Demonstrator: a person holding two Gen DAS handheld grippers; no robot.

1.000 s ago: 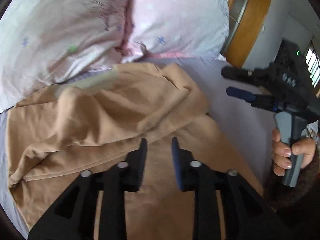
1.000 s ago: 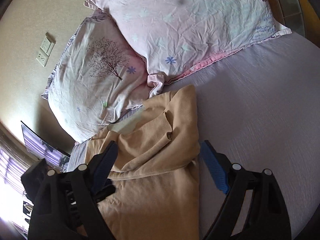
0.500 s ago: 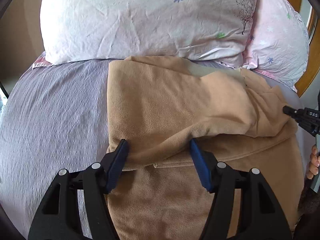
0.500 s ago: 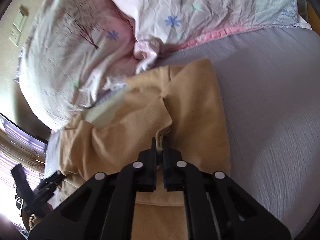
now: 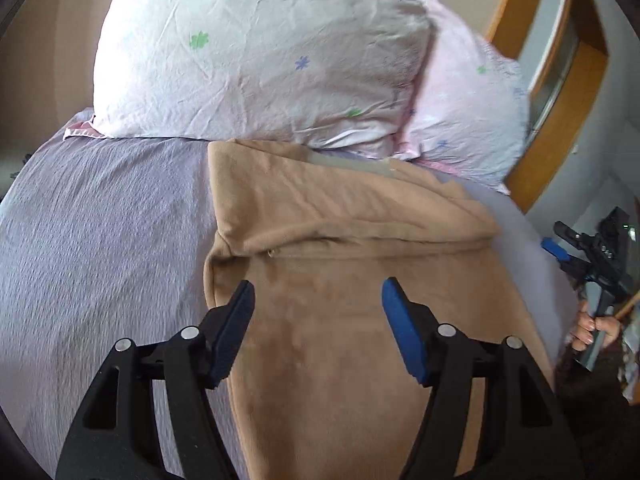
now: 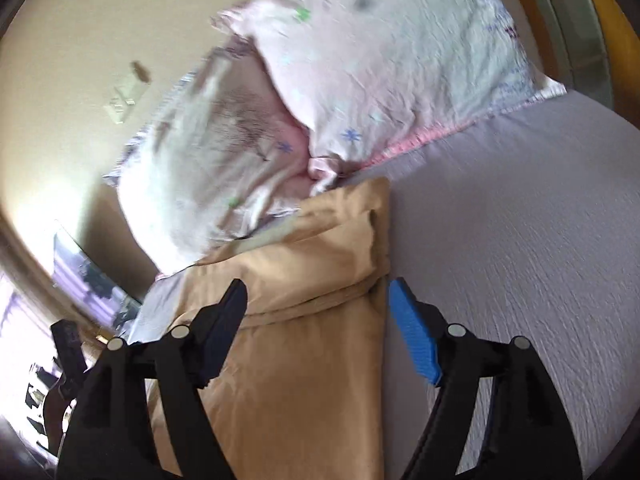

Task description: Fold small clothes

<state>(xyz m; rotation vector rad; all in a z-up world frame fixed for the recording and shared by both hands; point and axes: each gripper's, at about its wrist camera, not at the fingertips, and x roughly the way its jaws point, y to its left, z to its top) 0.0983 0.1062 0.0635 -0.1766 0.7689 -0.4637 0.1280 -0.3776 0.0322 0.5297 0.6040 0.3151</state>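
Observation:
A tan garment [image 5: 340, 280] lies on the lilac bed sheet [image 5: 100, 248], its top part folded down over the body in a flat band. My left gripper [image 5: 318, 300] is open and empty, hovering just above the garment's lower part, below the fold. In the right wrist view the same garment [image 6: 304, 320] lies under my right gripper [image 6: 318, 304], which is open and empty over the garment's right edge. The right gripper also shows at the far right of the left wrist view [image 5: 588, 256], held in a hand.
Two pale floral pillows [image 5: 256, 60] [image 5: 468, 112] lie against the headboard wall, touching the garment's top edge. A wooden door frame [image 5: 560, 80] stands at the right. Bare sheet [image 6: 520, 240] spreads to the garment's right. A wall socket [image 6: 124, 96] is on the wall.
My right gripper has opened, let go of the folded edge and pulled back. The folded-down part now lies flatter. My left gripper stays open and has drawn back over the lower garment.

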